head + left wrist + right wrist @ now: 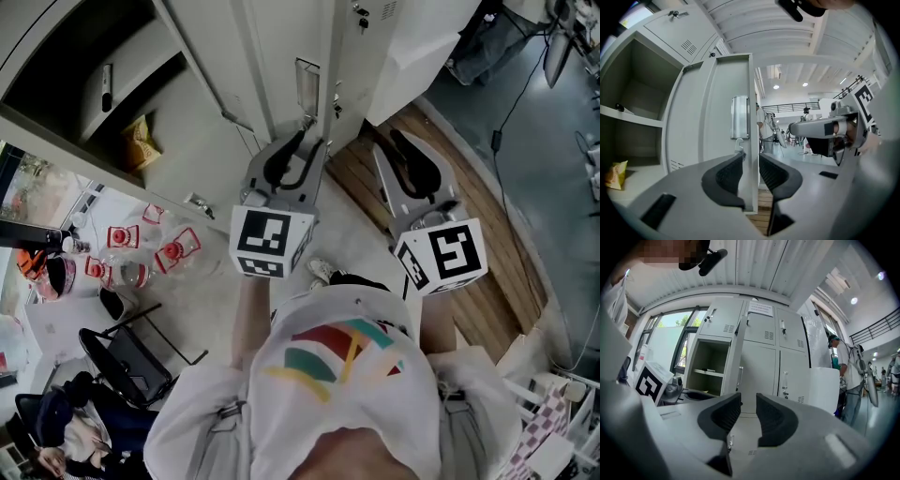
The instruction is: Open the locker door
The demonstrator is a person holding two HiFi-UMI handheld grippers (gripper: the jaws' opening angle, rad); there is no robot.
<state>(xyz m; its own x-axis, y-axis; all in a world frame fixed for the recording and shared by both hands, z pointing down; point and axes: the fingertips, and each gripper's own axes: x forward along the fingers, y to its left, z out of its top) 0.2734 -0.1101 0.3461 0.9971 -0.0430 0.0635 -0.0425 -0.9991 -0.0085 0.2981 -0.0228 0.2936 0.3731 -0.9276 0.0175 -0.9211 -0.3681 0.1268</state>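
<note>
Checking head view: we have the left gripper (pixel 304 129) clamped on the free edge of the locker door (pixel 281 84), which stands swung out from the locker bank (pixel 394 37). The right gripper (pixel 387 142) sits just right of it, clear of the door.

Left gripper view: we see the door edge pinched between both pads, with the metal handle (pixel 739 124) just above. The open compartment (pixel 637 93) holding a yellow snack bag (pixel 616 174) is at left.

Right gripper view: jaws released, nothing between them. We see the lockers far ahead and the open compartment at left.
</note>
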